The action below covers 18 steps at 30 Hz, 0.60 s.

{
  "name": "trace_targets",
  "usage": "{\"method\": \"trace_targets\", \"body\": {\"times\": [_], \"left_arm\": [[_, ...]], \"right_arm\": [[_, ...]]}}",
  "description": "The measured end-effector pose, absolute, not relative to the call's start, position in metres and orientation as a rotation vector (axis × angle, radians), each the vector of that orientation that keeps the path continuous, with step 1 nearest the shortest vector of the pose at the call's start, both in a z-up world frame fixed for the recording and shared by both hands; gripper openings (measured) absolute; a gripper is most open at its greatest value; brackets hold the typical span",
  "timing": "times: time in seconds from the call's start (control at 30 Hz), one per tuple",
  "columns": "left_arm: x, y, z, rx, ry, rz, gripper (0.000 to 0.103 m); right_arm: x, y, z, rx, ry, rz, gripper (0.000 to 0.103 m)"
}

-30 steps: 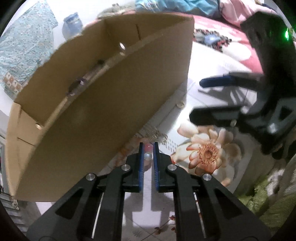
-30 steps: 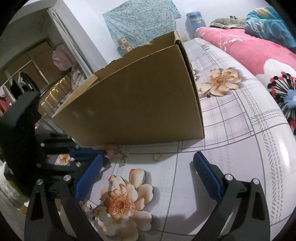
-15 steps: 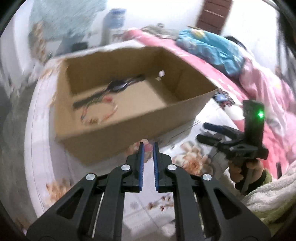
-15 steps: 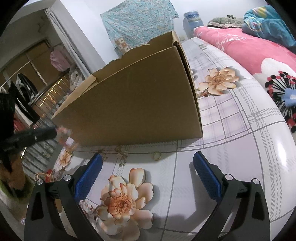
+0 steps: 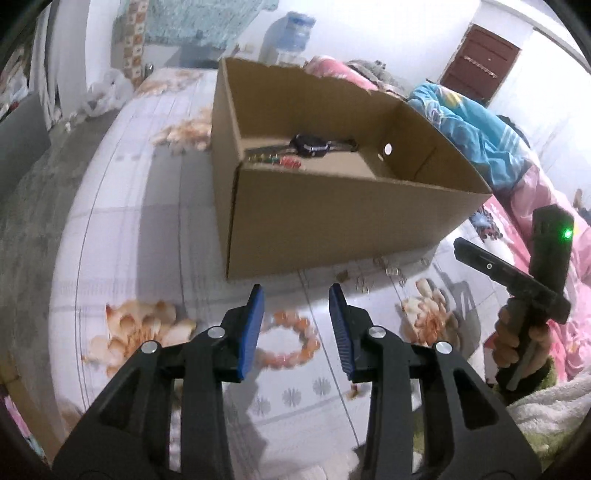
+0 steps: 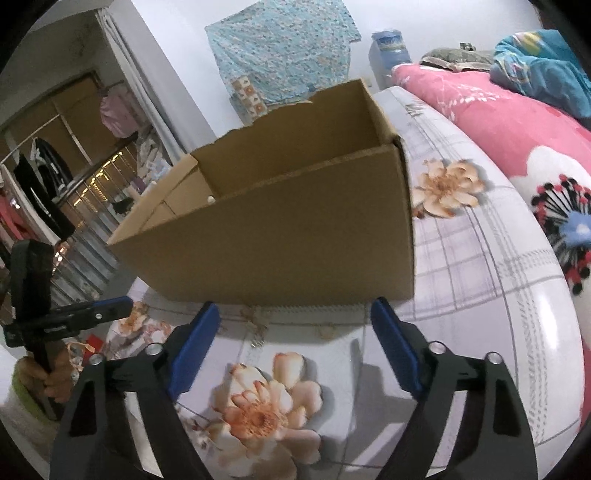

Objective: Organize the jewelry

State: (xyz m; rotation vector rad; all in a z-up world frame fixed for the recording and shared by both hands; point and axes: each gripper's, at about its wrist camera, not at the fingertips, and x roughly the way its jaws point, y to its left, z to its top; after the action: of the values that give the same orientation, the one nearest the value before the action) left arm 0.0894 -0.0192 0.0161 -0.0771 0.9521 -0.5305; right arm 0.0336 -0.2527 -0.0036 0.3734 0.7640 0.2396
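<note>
An open cardboard box [image 5: 332, 218] stands on the bed [image 5: 147, 229] straight ahead of the left hand-held gripper [image 5: 295, 299]. On its floor lie a black wristwatch [image 5: 310, 144] and, just beside it toward the near wall, a string of red and green beads [image 5: 275, 160]; the rest of the floor is hidden by the near wall.

The left hand-held gripper's jaws are opening with nothing pressed between them. Below and between its blue pads, a pinkish-orange bead bracelet [image 5: 291, 341] appears blurred above the flowered bedsheet, apart from both pads.

Between the box's near wall and the right hand-held gripper [image 6: 295, 317], small earrings or chain pieces [image 5: 364, 278] lie scattered on the sheet, too small to name more closely. The right hand-held gripper's jaws are closing, still wide apart and empty; the box wall stands directly ahead of them. A hand [image 5: 517, 339] grips its handle.

Beyond the box are a pink quilt [image 6: 498, 122], a blue blanket [image 6: 543, 66] and a water bottle [image 5: 293, 31].
</note>
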Motion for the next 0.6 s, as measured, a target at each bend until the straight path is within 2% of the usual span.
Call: {"method": "trace_targets", "body": {"times": [0.1, 0.2, 0.6], "left_arm": [[0.101, -0.028, 0.017, -0.080, 0.925, -0.541, 0.035], [0.110, -0.031, 0.019, -0.089, 0.895, -0.541, 0.034], [0.118, -0.047, 0.010, -0.085, 0.870, -0.571, 0.034]], "right_arm": [[0.044, -0.251, 0.001, 0.394, 0.766, 0.263, 0.067], [0.050, -0.252, 0.003, 0.409, 0.766, 0.261, 0.064], [0.061, -0.251, 0.000, 0.418, 0.757, 0.259, 0.061]]}}
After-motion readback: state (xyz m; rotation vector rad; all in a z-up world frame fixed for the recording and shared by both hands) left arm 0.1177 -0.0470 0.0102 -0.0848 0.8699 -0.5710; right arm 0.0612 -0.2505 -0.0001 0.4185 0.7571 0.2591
